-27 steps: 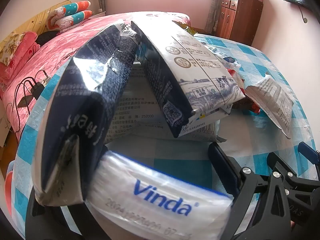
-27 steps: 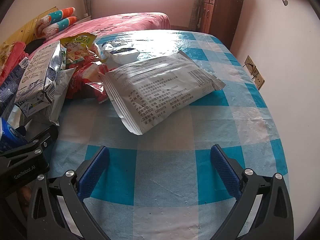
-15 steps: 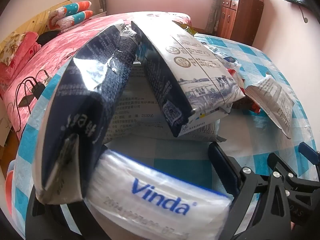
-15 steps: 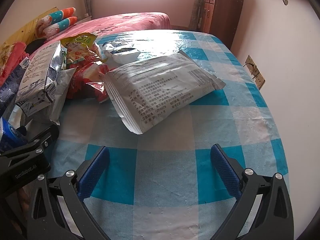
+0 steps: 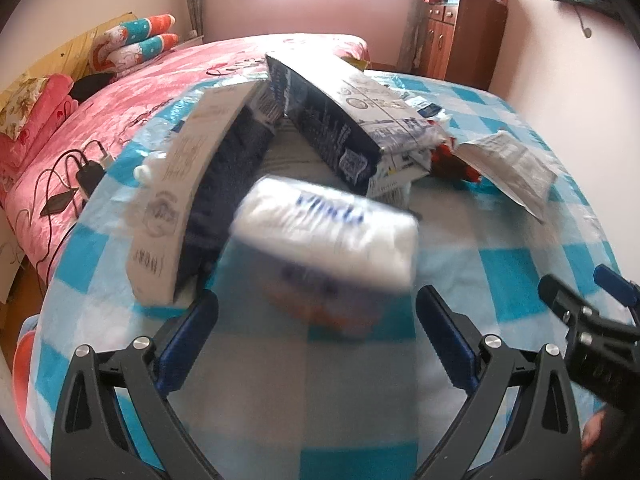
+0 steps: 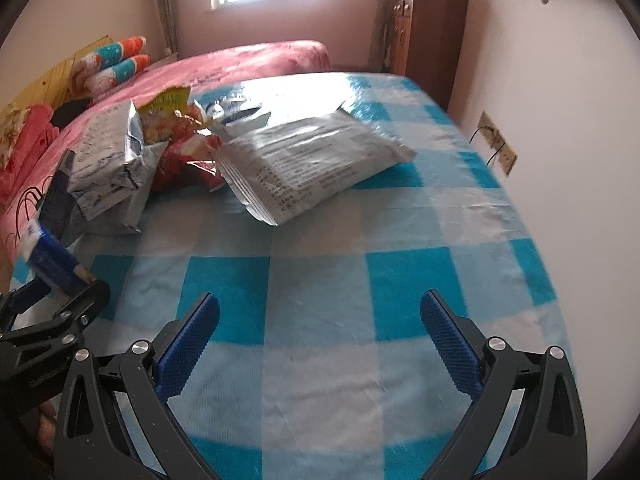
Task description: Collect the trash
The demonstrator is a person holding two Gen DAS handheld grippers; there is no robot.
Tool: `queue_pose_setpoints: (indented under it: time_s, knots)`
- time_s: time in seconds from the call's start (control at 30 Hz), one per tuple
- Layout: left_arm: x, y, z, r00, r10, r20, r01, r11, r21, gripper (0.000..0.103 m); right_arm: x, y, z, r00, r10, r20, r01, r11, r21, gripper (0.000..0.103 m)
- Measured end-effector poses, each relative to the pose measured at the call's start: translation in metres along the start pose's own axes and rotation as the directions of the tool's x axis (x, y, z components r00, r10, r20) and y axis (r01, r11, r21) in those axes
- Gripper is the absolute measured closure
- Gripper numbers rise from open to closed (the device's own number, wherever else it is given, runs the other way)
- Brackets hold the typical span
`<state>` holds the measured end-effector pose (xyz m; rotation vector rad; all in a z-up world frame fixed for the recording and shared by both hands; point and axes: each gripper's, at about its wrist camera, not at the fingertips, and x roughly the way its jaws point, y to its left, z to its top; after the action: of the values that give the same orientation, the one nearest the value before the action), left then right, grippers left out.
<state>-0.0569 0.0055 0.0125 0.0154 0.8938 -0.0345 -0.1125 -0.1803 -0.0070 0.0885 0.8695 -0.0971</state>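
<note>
We see no bin or bag for the trash in either view; the packets lie loose on the checked desk (image 6: 320, 264).

Count, as far as the views allow:
- one white tissue pack (image 5: 326, 236), blurred, in front of the left hand-held gripper (image 5: 316, 320) and not between its fingers; whether it touches the desk we cannot tell
- two dark blue-and-white bags – the left bag (image 5: 192, 200) and the right bag (image 5: 340, 120) – leaning toward each other at their tops
- one flat grey packet (image 6: 316, 164) near the middle of the desk, its near edge lifted
- red snack wrappers (image 6: 188, 160) and a yellow-green wrapper (image 6: 164, 114) bunched between the bags and the grey packet; we cannot count these exactly

The left hand-held gripper stands wide apart and holds nothing. The right hand-held gripper (image 6: 320, 332) is likewise spread wide, empty, above bare cloth, well apart from the grey packet. A pink bed (image 5: 132, 92) lies just beside the desk
</note>
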Motion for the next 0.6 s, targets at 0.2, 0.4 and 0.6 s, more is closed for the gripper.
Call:
queue_pose_setpoints:
  time_s: [0.2, 0.4, 0.6]
  knots:
    - [-0.037, 0.013, -0.016, 0.999, -0.017, 0.044, 0.017, 1.0, 0.007, 0.004, -0.042, 0.001, -0.013, 0.996, 0.03, 0.082, -0.031, 1.0, 0.004, 0.004]
    - [-0.072, 0.03, -0.026, 0.995, -0.031, 0.092, 0.033, 0.999, -0.016, 0.004, -0.095, 0.011, -0.02, 0.973, 0.073, 0.219, -0.073, 0.997, -0.008, 0.004]
    - [-0.103, 0.051, -0.032, 0.99, -0.013, 0.142, 0.021, 0.999, -0.049, 0.004, -0.134, 0.025, -0.024, 0.95, 0.118, 0.288, -0.107, 0.993, -0.053, 0.004]
